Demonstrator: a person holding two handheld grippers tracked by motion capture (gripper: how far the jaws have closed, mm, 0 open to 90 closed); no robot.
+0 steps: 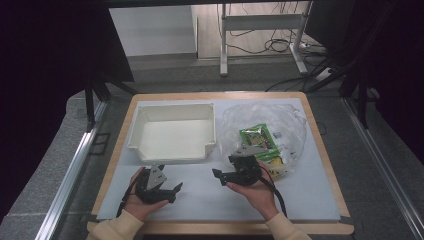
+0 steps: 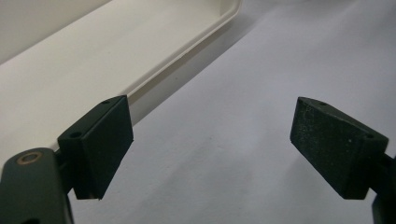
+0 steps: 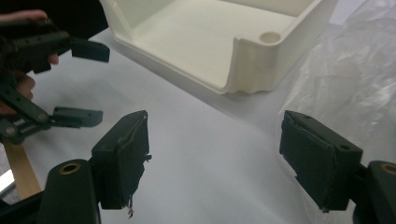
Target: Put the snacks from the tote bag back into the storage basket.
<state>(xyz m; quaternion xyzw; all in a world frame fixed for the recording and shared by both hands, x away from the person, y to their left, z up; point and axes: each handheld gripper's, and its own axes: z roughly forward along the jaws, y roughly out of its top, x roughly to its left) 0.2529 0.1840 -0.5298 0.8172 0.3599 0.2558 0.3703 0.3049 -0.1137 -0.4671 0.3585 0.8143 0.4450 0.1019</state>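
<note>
So the thing that matters here is the clear plastic bag with the green snack packets inside, and it's sitting on the right half of the table, right next to the white bin. The right gripper is the close one: its body hangs over the bag's near edge, but the jaws point left, toward the middle of the mat and away from the bag. In the right gripper view the crinkly plastic shows just off the right-hand jaw, so the bag lies to that side of the claw and a bit behind it, not between the pads. Jaws are spread with nothing in them.

The left gripper is well apart from the bag, down by the bin's near wall, also spread and empty, pointing right.

The packets seem to run lengthwise away from the person, though the wrinkled plastic makes that hard to call. My guess is the right hand has to swing round to the right before it can grab anything.
</note>
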